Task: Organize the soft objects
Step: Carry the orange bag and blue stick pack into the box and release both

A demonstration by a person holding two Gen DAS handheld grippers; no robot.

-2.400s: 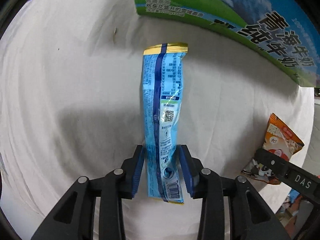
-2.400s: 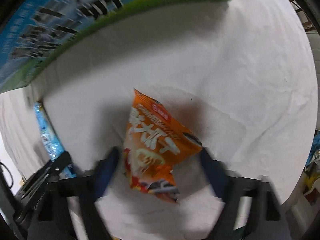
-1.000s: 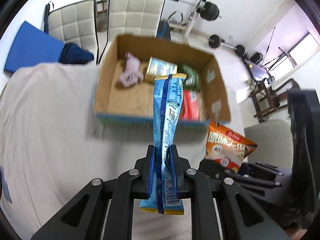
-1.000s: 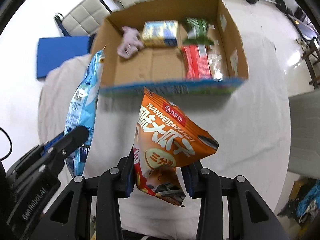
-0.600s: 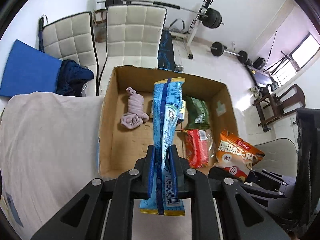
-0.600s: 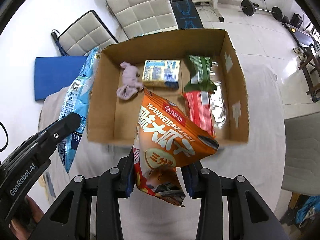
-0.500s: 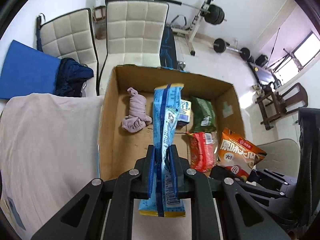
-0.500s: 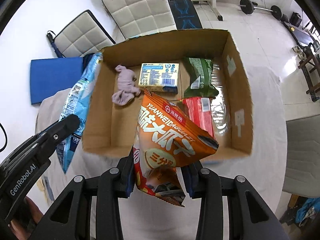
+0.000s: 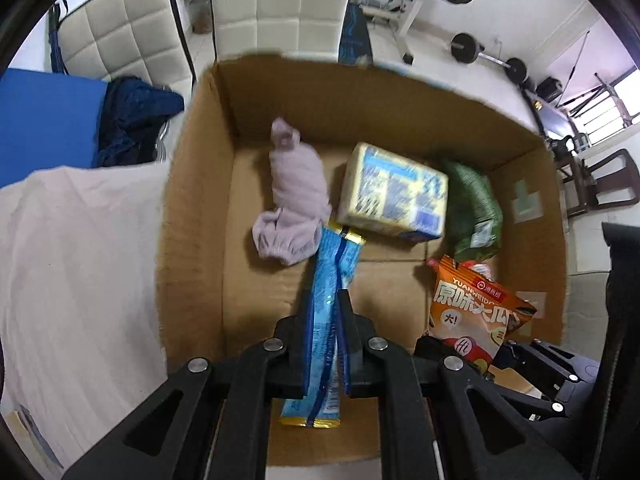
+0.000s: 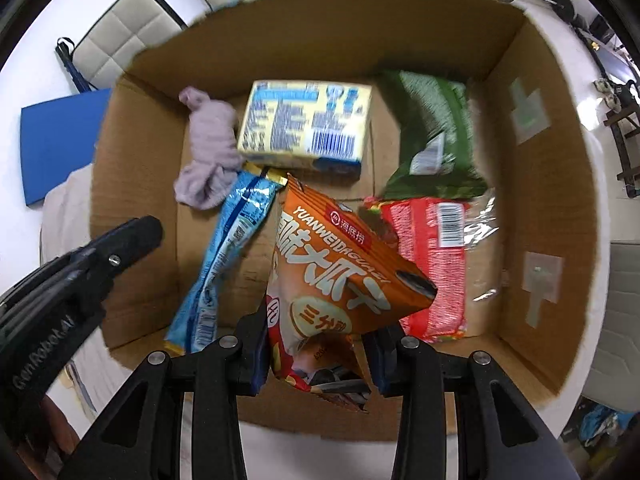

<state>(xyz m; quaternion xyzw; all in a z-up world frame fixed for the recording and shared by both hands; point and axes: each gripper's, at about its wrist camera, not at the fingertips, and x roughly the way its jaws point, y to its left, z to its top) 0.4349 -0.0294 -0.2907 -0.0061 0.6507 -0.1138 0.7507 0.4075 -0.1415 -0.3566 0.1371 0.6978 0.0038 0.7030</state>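
My left gripper (image 9: 325, 340) is shut on a long blue snack packet (image 9: 330, 304) and holds it inside the open cardboard box (image 9: 192, 200), its tip near a rolled lilac cloth (image 9: 294, 204). My right gripper (image 10: 318, 354) is shut on an orange snack bag (image 10: 332, 276) and holds it over the box's middle (image 10: 136, 160). The blue packet (image 10: 228, 256) and the left gripper's side (image 10: 80, 264) show in the right wrist view. The orange bag (image 9: 472, 308) shows in the left wrist view.
In the box lie a yellow-blue pack (image 10: 308, 124), a green bag (image 10: 432, 132), a red packet (image 10: 432, 256) and the lilac cloth (image 10: 210, 156). A white cloth (image 9: 80, 260) covers the table. White padded chairs (image 9: 276, 4) and a blue mat (image 9: 44, 116) stand behind.
Both grippers lifted their packets off the table, moved forward over the box and have now come down into it. Both stay shut on their packets.
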